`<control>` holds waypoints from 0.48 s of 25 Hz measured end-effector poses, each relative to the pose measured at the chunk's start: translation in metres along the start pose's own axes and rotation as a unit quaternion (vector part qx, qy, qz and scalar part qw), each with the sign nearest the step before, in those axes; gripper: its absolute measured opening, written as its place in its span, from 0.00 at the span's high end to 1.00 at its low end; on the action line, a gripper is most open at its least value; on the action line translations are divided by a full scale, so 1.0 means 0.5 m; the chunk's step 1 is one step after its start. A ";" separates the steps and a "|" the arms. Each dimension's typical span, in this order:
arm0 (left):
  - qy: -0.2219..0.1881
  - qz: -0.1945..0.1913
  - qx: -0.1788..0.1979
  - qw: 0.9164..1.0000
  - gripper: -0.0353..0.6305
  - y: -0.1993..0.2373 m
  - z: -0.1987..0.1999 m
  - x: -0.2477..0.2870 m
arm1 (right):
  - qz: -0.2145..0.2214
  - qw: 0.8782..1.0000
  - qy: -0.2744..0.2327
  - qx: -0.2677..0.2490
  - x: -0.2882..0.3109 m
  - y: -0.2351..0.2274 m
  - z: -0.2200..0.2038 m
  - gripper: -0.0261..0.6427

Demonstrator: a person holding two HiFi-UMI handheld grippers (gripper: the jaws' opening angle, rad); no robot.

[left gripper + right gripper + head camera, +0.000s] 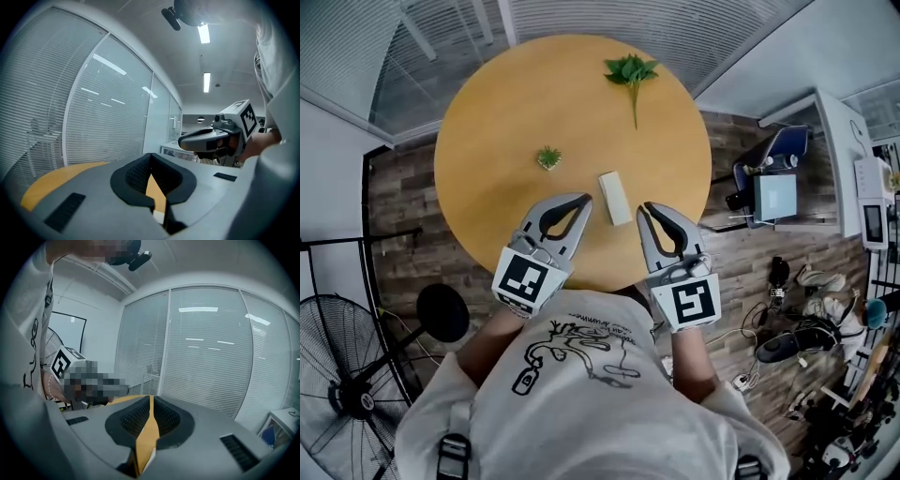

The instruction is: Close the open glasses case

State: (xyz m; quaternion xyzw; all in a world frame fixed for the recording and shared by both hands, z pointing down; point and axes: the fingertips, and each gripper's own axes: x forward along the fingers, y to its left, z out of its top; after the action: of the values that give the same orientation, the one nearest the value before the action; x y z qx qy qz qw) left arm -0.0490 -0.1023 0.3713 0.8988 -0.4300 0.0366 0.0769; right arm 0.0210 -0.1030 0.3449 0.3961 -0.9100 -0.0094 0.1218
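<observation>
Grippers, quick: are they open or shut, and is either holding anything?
Left gripper: shut, holding nothing.
Right gripper: shut, holding nothing.

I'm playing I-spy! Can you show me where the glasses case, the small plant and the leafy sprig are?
glasses case (615, 198), head view, middle of its pale top.
small plant (548, 157), head view, its green tuft.
leafy sprig (629, 69), head view, its cluster of leaves.

- Table: counted 1
- Glasses case: 1
- Plants: 2, a small tuft and a leafy sprig
- Grippers: 2, left gripper and right gripper
- Fan: 1
</observation>
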 end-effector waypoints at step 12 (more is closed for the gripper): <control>0.046 -0.005 -0.010 0.999 0.92 0.016 -0.108 0.025 | -0.007 0.996 0.089 0.006 0.020 0.008 -0.118 0.90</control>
State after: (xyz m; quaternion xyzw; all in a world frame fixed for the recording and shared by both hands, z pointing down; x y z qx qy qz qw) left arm -0.0474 -0.1075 0.4269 0.8974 -0.4219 0.0733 0.1061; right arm 0.0251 -0.1029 0.4047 0.4026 -0.8929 0.0304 0.1994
